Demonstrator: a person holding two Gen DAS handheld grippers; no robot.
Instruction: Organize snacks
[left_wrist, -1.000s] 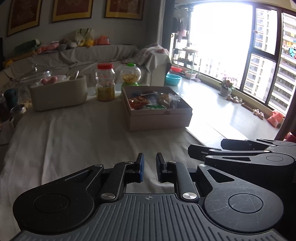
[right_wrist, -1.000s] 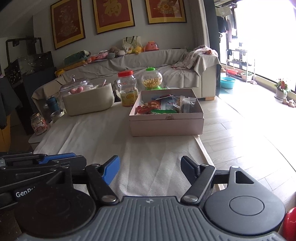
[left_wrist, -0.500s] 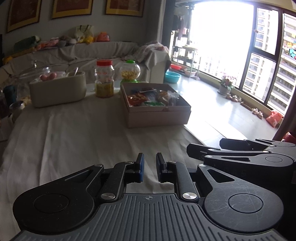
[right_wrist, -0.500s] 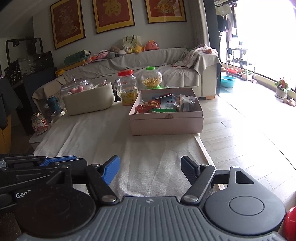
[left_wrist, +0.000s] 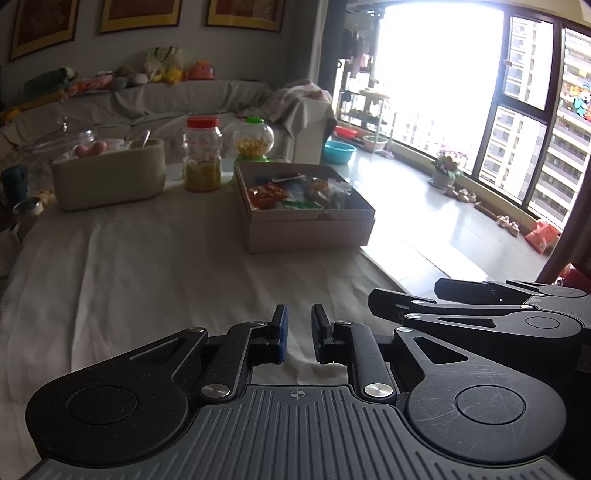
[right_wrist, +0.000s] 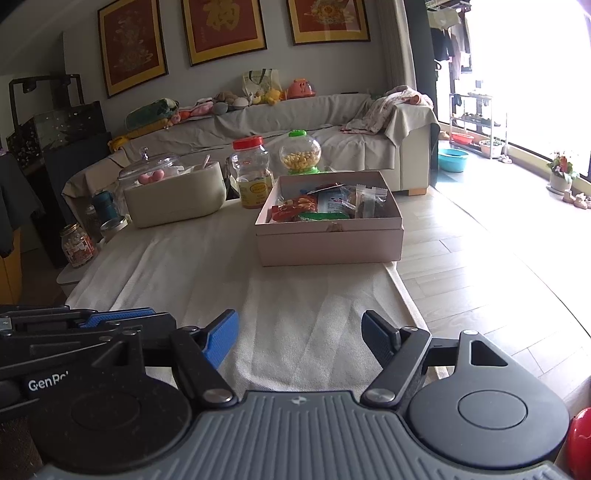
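A pink cardboard box (left_wrist: 306, 229) (right_wrist: 328, 242) full of wrapped snack packets (left_wrist: 291, 192) (right_wrist: 328, 203) stands at the table's right side, far ahead of both grippers. My left gripper (left_wrist: 297, 334) hovers low over the white tablecloth (left_wrist: 147, 266), jaws nearly closed with a narrow gap and nothing between them. My right gripper (right_wrist: 299, 338) is wide open and empty, over the cloth's near edge (right_wrist: 295, 295). Each gripper shows at the edge of the other's view.
A beige tub (right_wrist: 175, 197) with a glass lidded jar behind it, a red-lidded jar (right_wrist: 251, 170) and a green-topped candy globe (right_wrist: 300, 157) stand at the table's back. Small jars (right_wrist: 77, 245) sit at the left edge. A covered sofa (right_wrist: 295, 122) lies beyond; floor drops off right.
The left wrist view has tilted slightly downward, so the box and jars sit a little higher in frame. The right gripper has barely moved. Both jaws keep their openings.
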